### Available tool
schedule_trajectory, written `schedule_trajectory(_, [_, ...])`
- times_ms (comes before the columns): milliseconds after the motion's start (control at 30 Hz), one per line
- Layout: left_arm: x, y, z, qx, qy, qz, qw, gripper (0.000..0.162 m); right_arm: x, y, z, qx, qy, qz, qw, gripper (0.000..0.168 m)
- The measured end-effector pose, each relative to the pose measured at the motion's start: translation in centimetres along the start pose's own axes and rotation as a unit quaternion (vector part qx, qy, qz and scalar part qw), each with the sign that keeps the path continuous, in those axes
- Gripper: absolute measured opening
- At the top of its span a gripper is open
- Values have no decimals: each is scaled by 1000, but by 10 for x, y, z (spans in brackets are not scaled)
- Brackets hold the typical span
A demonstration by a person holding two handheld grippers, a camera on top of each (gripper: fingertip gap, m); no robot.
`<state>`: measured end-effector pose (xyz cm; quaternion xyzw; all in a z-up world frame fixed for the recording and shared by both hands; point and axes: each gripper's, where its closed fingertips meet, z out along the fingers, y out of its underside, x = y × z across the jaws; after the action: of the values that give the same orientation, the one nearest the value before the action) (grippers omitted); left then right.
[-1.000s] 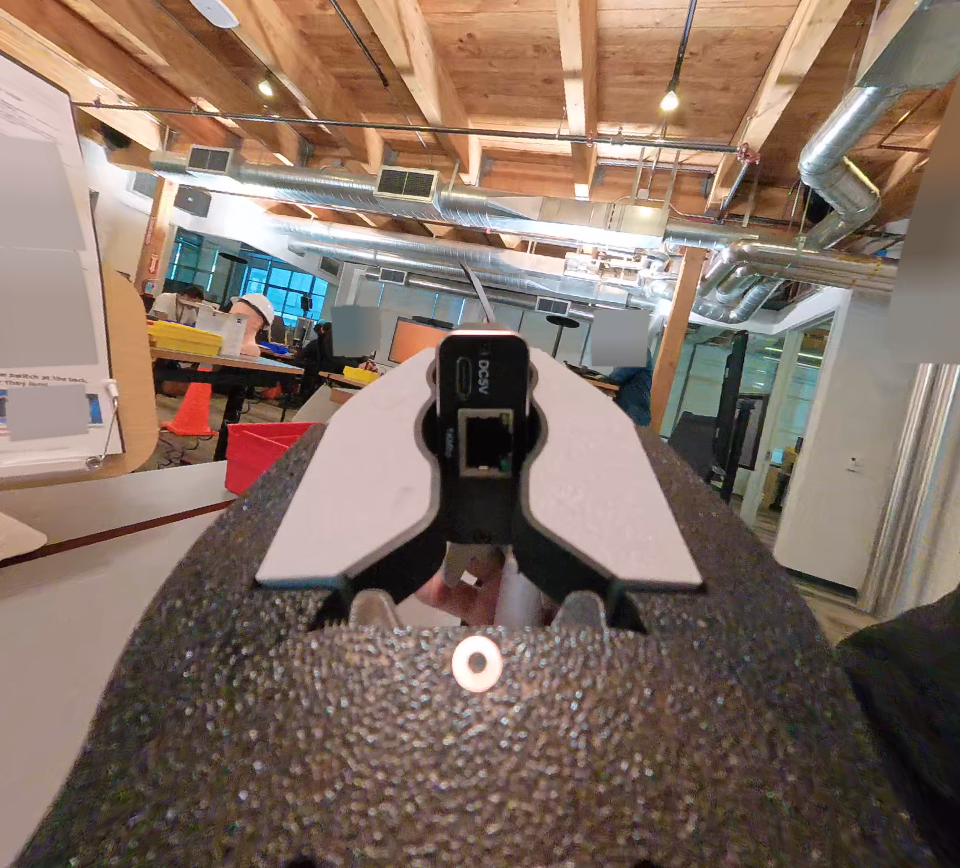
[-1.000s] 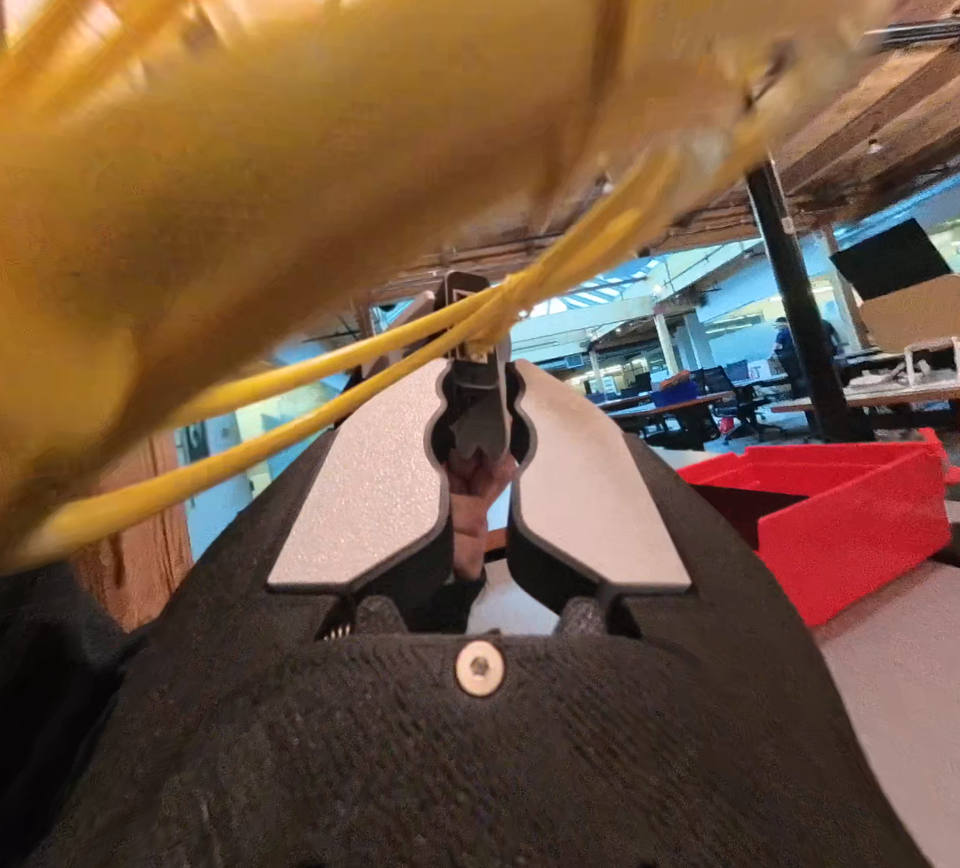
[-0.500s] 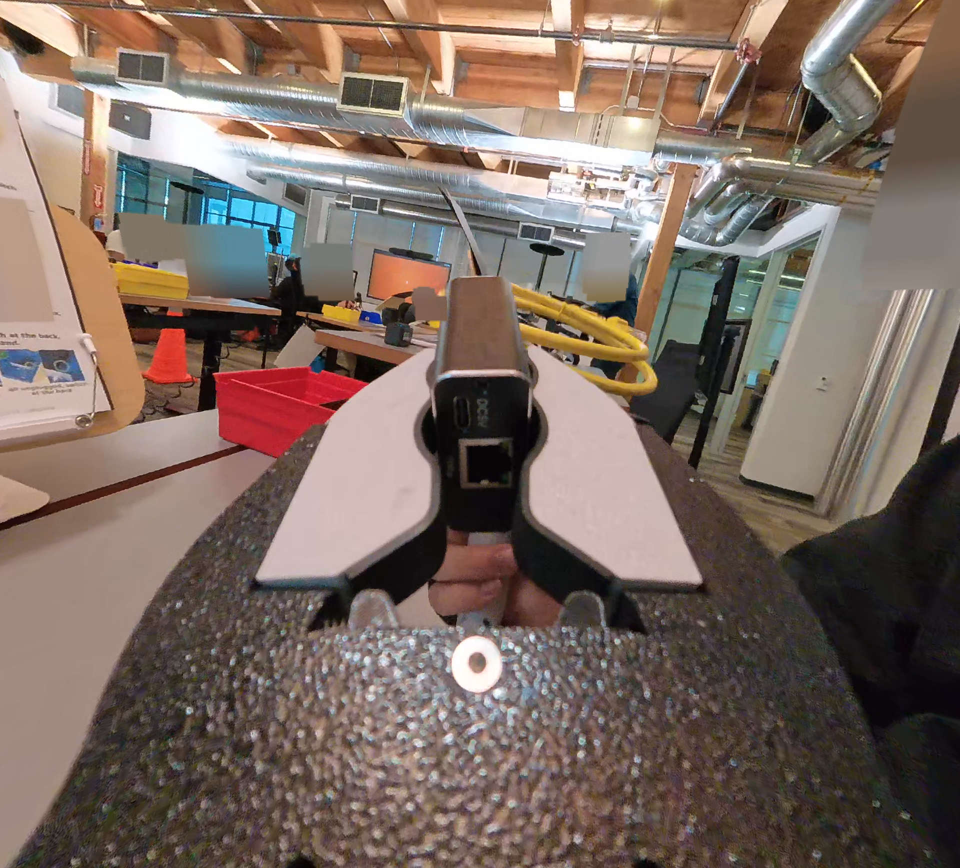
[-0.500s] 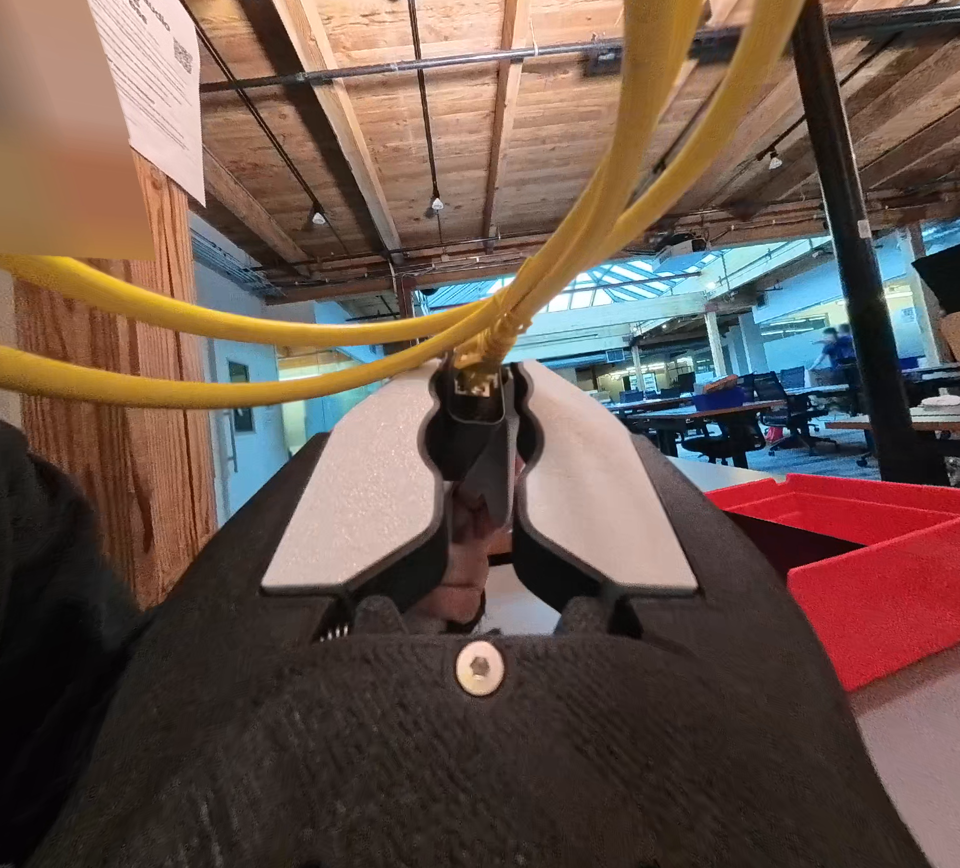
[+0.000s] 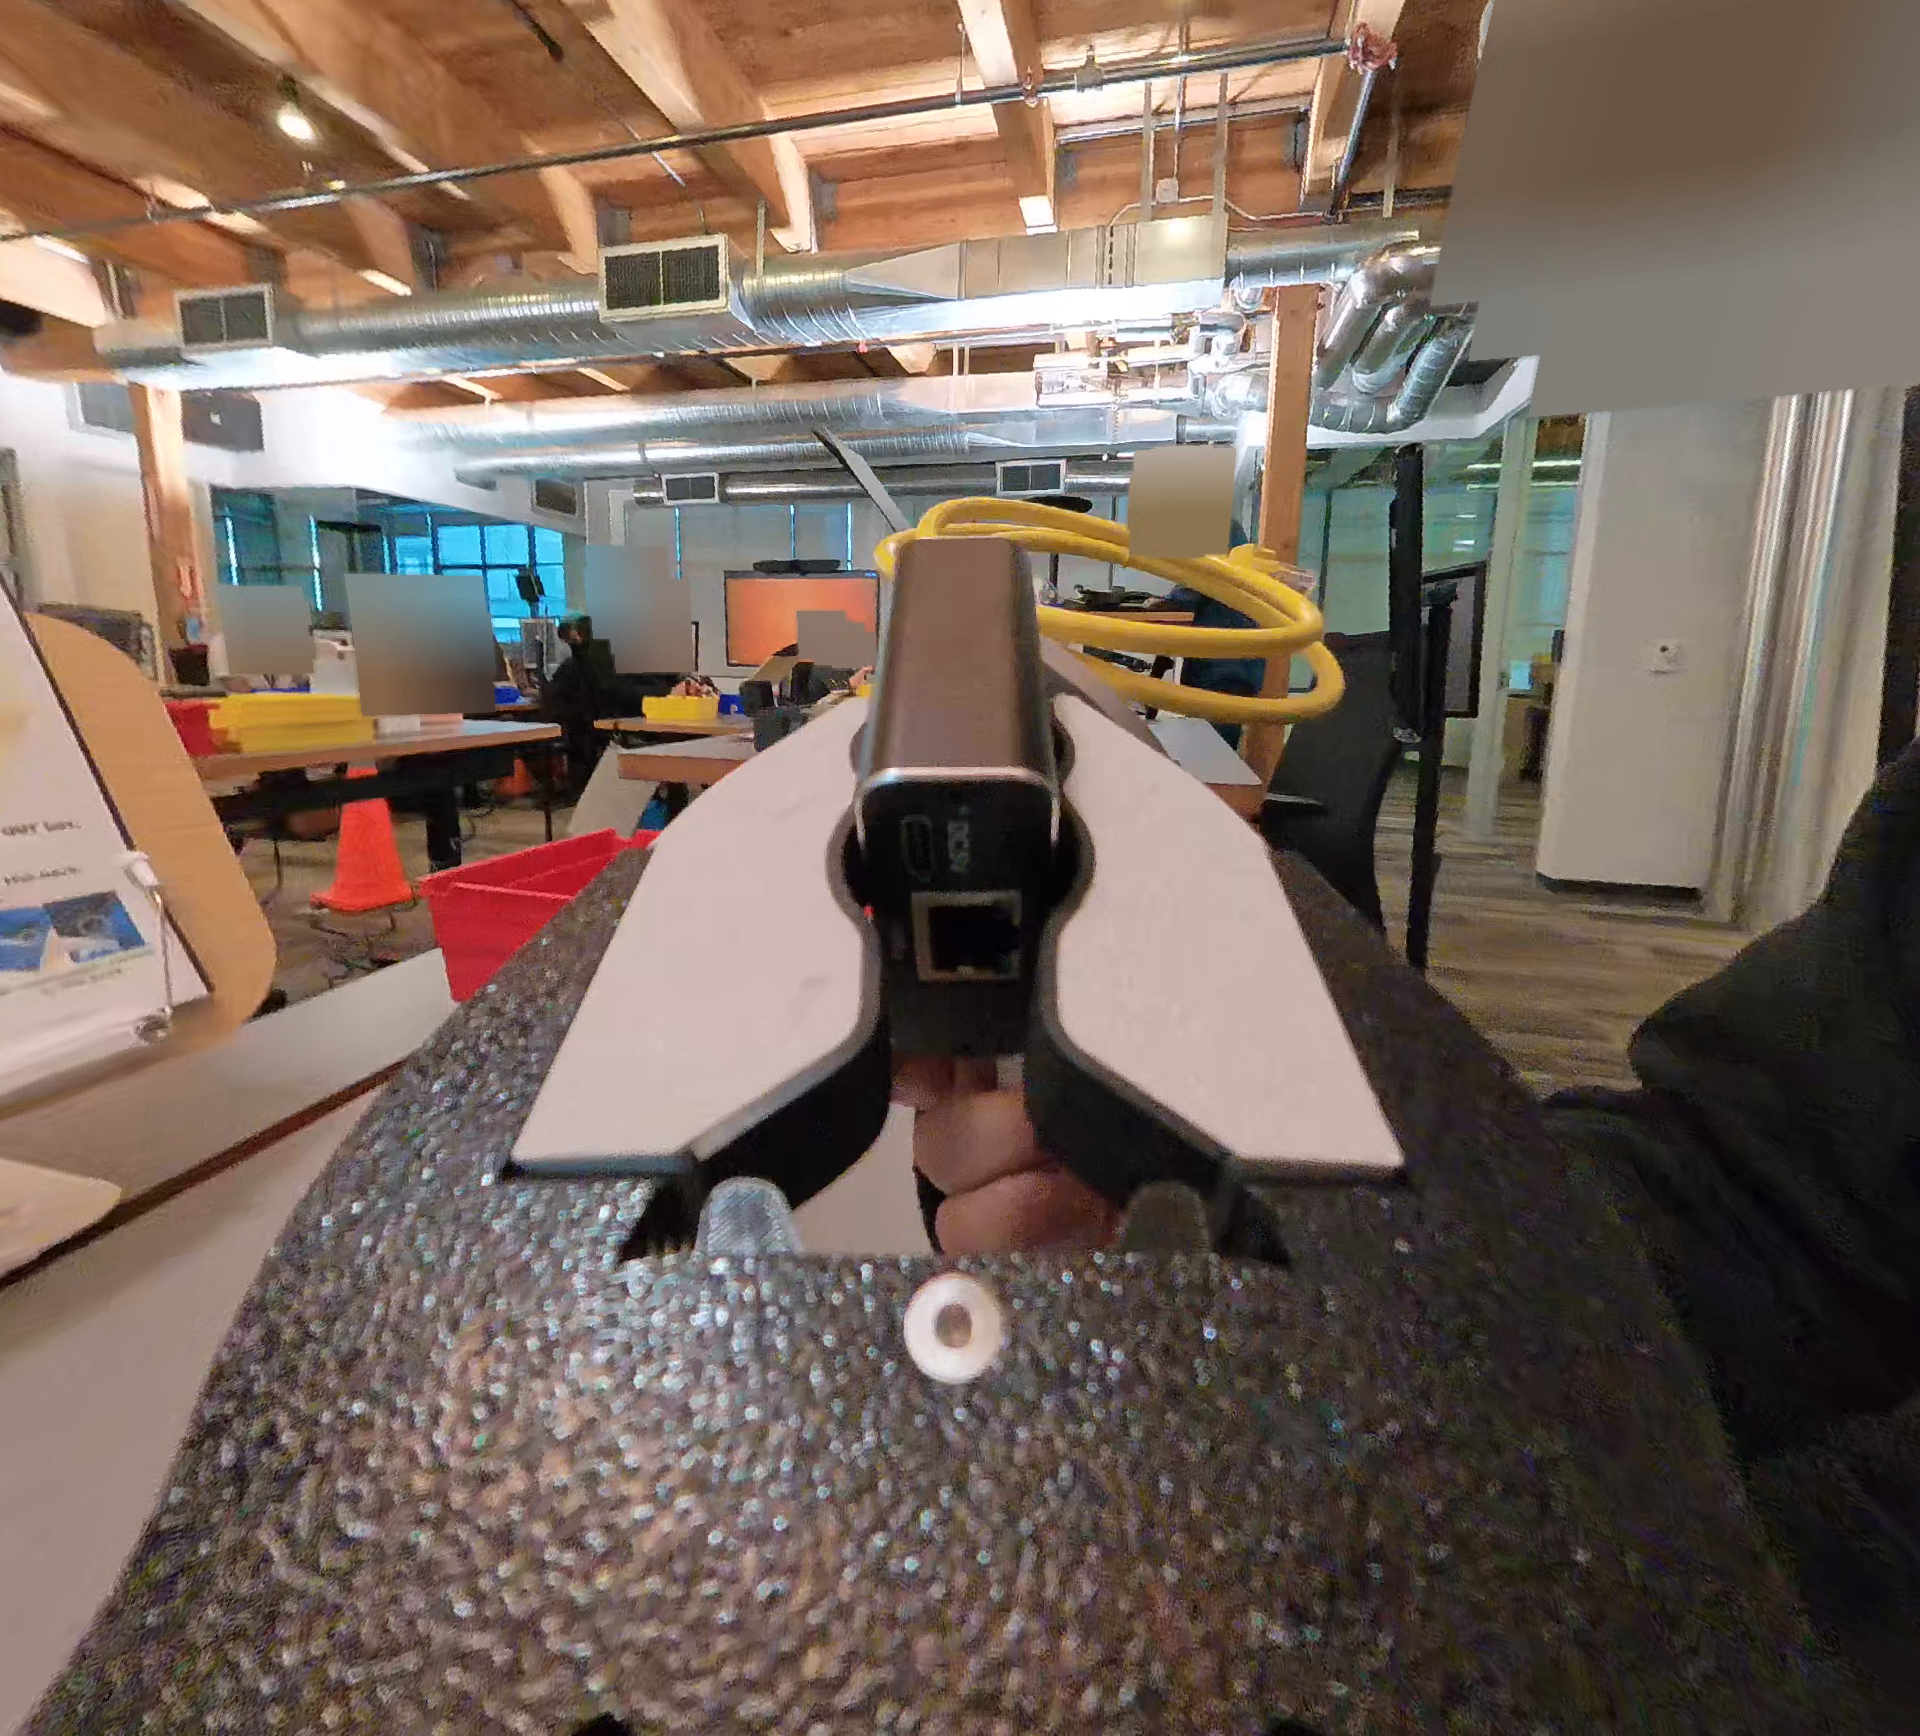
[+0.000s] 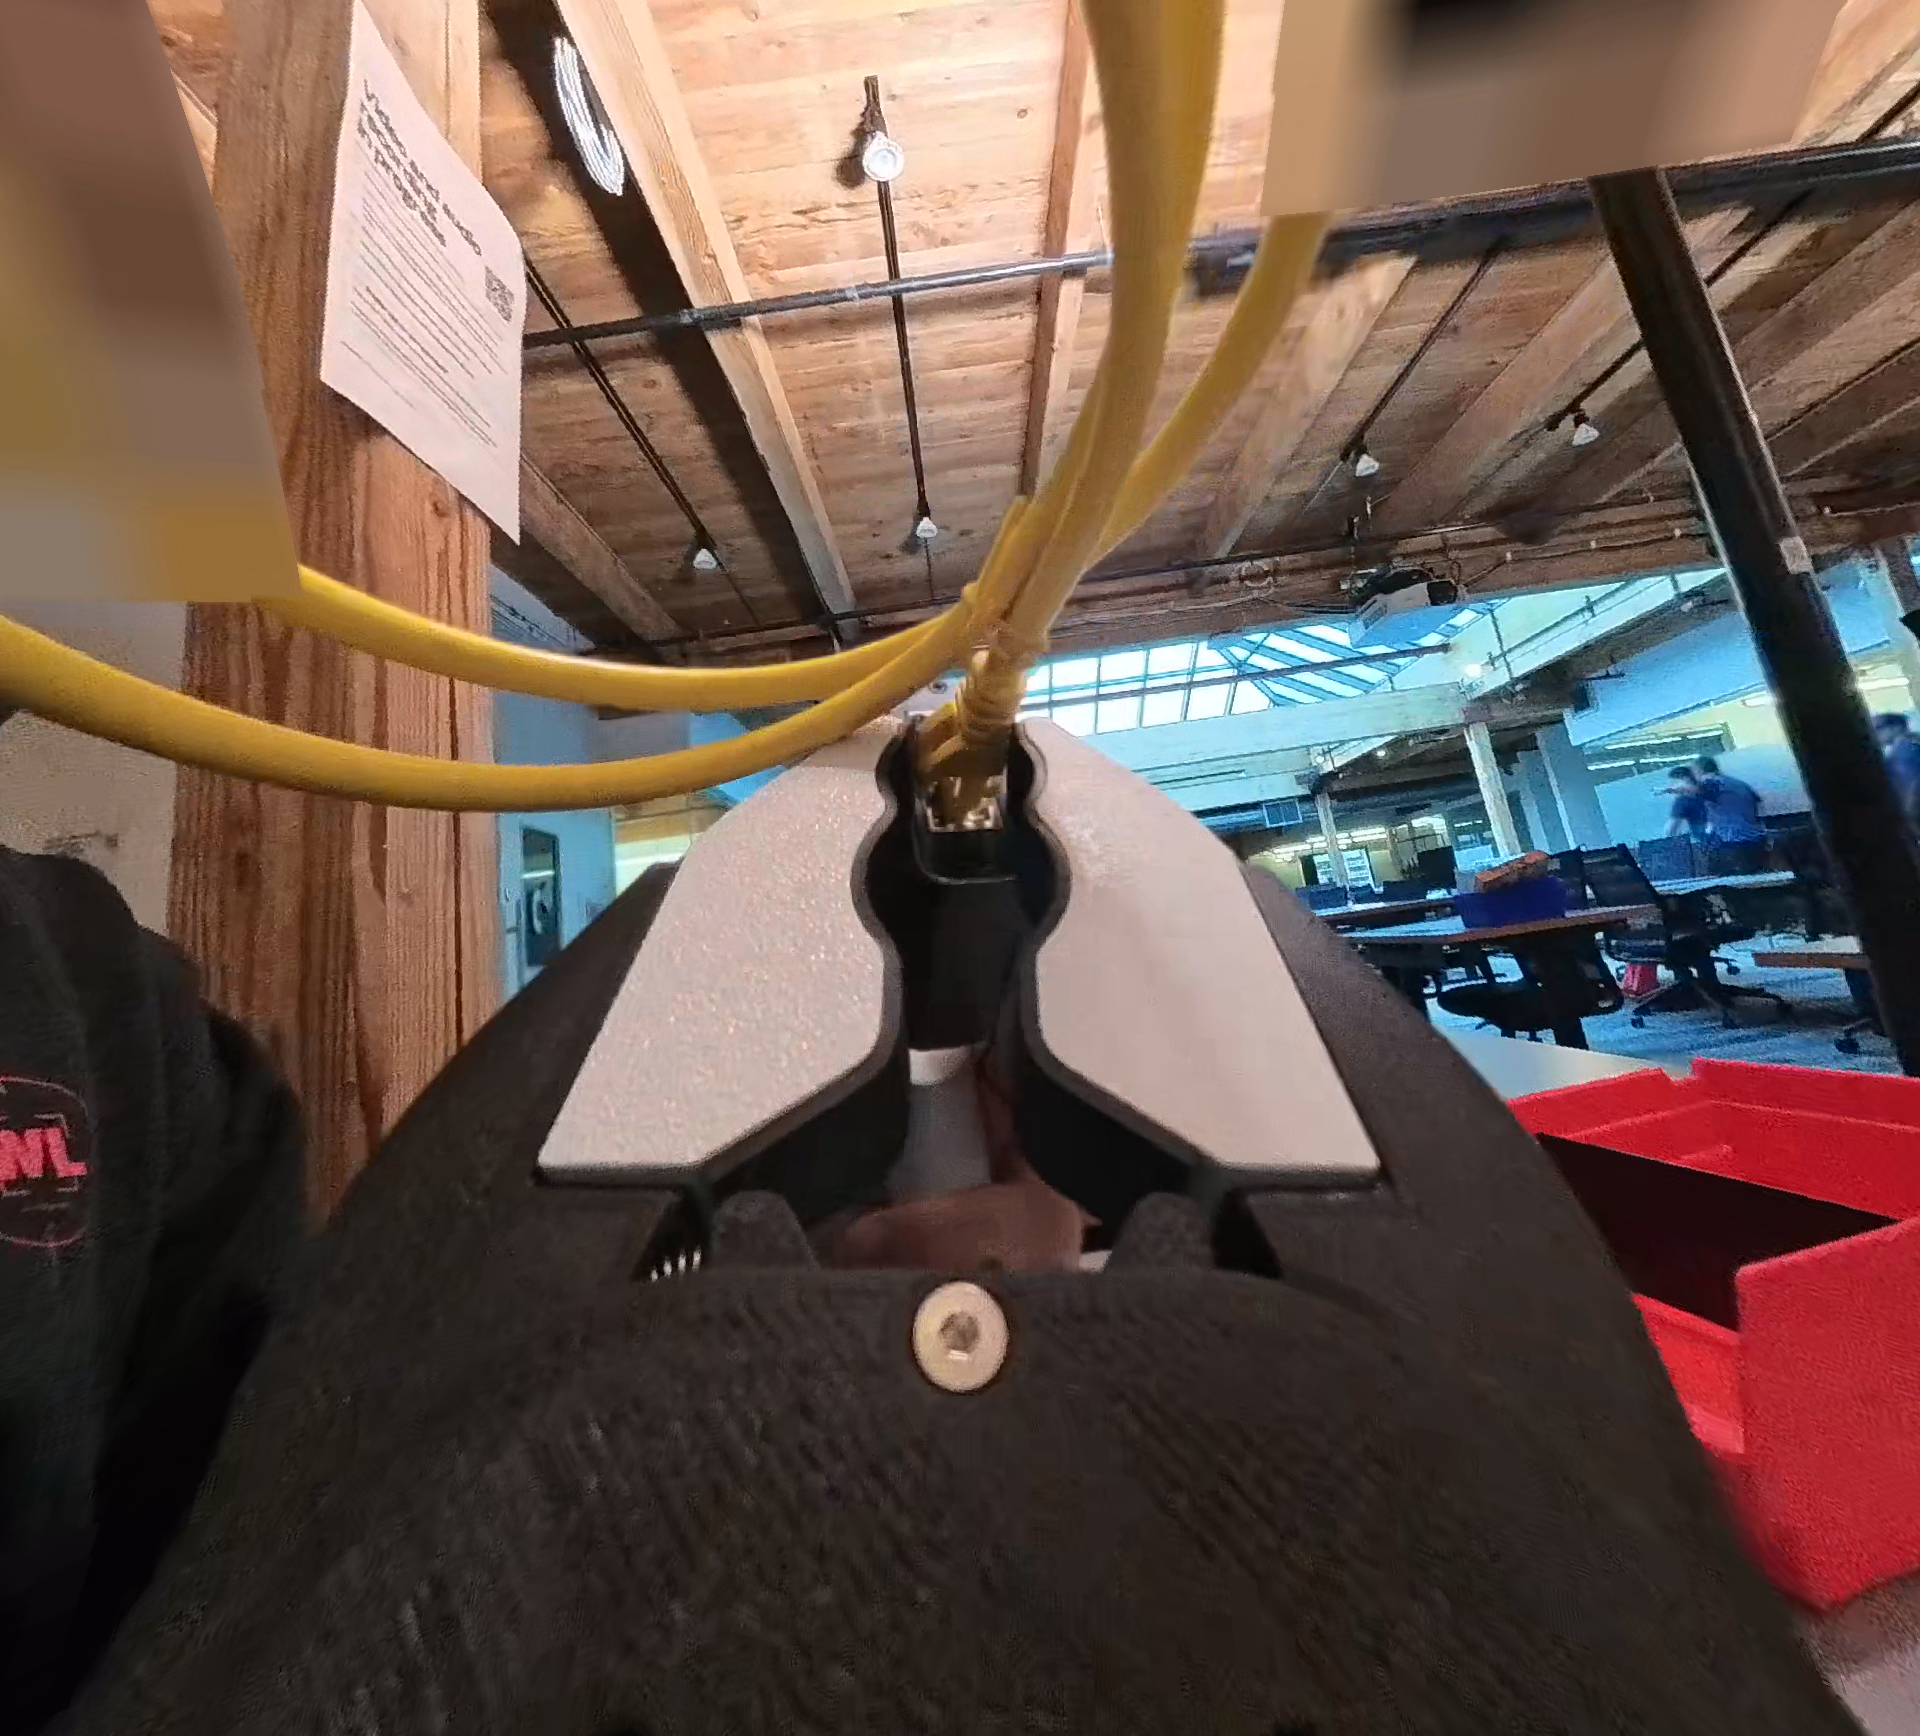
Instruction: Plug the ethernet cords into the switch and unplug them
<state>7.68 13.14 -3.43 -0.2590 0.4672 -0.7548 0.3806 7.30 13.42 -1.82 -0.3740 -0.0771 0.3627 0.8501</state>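
In the left wrist view my left gripper [image 5: 961, 751] is shut on a dark grey switch [image 5: 961, 855] and holds it up in the air. The switch's end face with an empty ethernet port [image 5: 971, 936] points at the camera. A coiled yellow ethernet cord [image 5: 1247, 647] shows just beyond the switch's far end, with a loose plug [image 5: 1270, 559] sticking up. In the right wrist view my right gripper [image 6: 961, 751] is shut on the plug [image 6: 966, 803] of the yellow cord [image 6: 623, 699]. The plug sits in a black piece [image 6: 961, 938] between the jaws. The cord loops up and off to the left.
A red bin [image 6: 1714, 1219] stands on the pale table [image 5: 156, 1271] and also shows in the left wrist view [image 5: 509, 897]. A wooden stand with papers [image 5: 94, 855] is at the left. A wood post [image 6: 343, 751] and a dark sleeve [image 5: 1766, 1115] are close by.
The left gripper tilted, so the switch's top face and the yellow coil beyond it came into view. The cord swung away from the right camera and now arcs above the right gripper.
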Motion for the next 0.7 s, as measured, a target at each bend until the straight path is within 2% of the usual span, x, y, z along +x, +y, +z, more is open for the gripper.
schedule_trajectory(133, [15,-3,4,0,14,72,997,27,-18,-5,-1,-4,-45,-45,998,16])
schedule_trajectory(367, [29,4,14,-57,-23,240,969,33,-35,-18,-12,44,-118,-5,992,15])
schedule_trajectory(567, [41,-1,19,-64,-21,273,960,35,-47,-24,-14,34,-161,-4,986,15])
schedule_trajectory(700, [49,-16,18,-41,-23,283,958,35,-49,-31,-22,28,-183,-5,983,15])
